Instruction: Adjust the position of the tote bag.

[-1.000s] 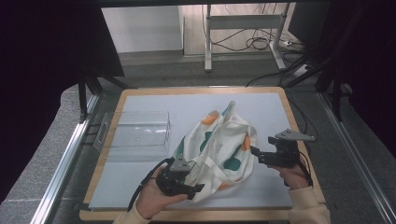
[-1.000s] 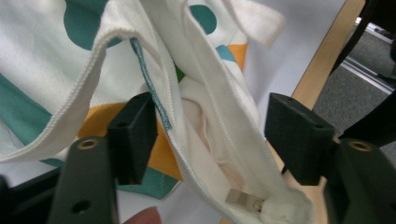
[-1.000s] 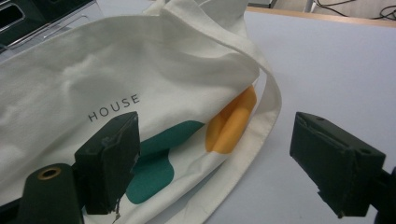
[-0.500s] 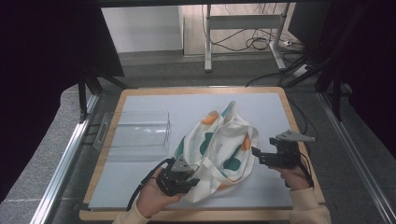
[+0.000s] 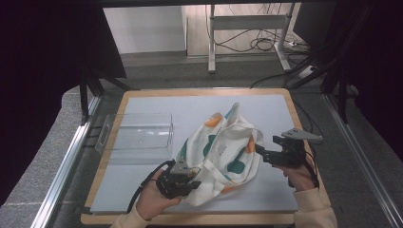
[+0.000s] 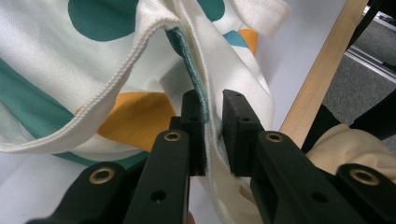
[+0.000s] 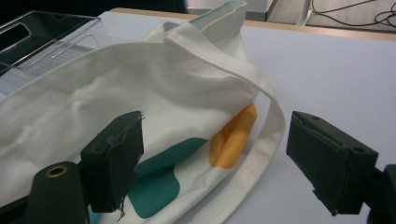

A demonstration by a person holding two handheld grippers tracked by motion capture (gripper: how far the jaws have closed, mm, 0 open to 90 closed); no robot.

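The jaws of the left gripper (image 6: 212, 116) have just been closing and now pinch a hem of the tote bag (image 5: 221, 149), which lies crumpled mid-desk (image 5: 142, 107). That looks like a secured hold. The right gripper (image 7: 215, 158) stands with jaws wide open around the bag's strap (image 7: 271, 126), ungripped. A clear bin (image 5: 138, 135) sits apart at the left.

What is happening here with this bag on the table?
A person works on a white tote bag with teal and orange shapes, using two handheld grippers. The left gripper has just been closing, and its jaws now pinch the bag's edge. The right gripper is open around the bag's strap. A clear plastic bin stands beside the bag.
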